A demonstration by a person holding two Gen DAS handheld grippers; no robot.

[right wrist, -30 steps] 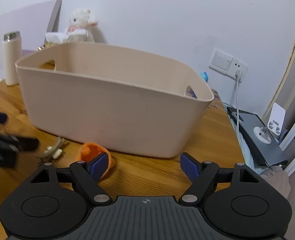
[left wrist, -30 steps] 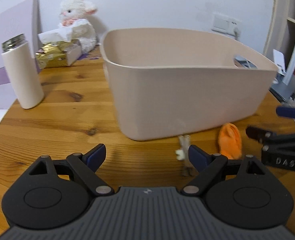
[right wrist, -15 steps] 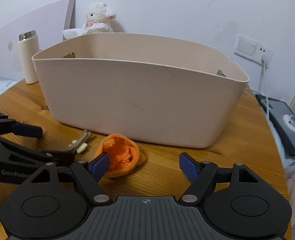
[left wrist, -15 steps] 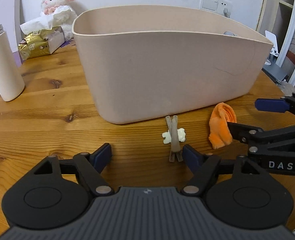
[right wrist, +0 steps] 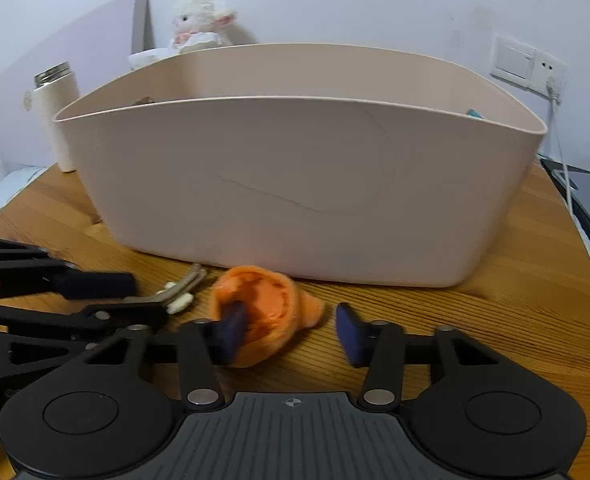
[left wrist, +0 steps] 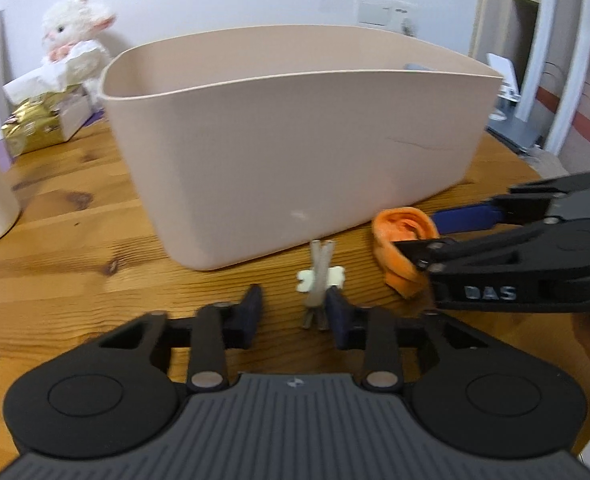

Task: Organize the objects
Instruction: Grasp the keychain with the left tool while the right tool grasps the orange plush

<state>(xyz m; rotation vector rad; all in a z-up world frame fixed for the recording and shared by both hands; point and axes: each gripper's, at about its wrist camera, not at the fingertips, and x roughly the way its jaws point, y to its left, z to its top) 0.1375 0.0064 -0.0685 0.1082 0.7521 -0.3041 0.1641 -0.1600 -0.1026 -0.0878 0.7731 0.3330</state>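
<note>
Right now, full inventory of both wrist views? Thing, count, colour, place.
bin: 1, beige, mid table, contents mostly hidden
orange cloth: 1, orange, on table before the bin
hair clip: 1, beige with white flower, left of the cloth
bottle: 1, cream with metal cap, left of bin
plush lamb: 1, white, back left by wall
tissue box: 1, gold and white, beside the lamb
board: 1, pale lilac, leaning at back left
wall switch: 1, white, wall at right
table: 1, wood
left claw: open, at the clip
right claw: open, around the cloth
</note>
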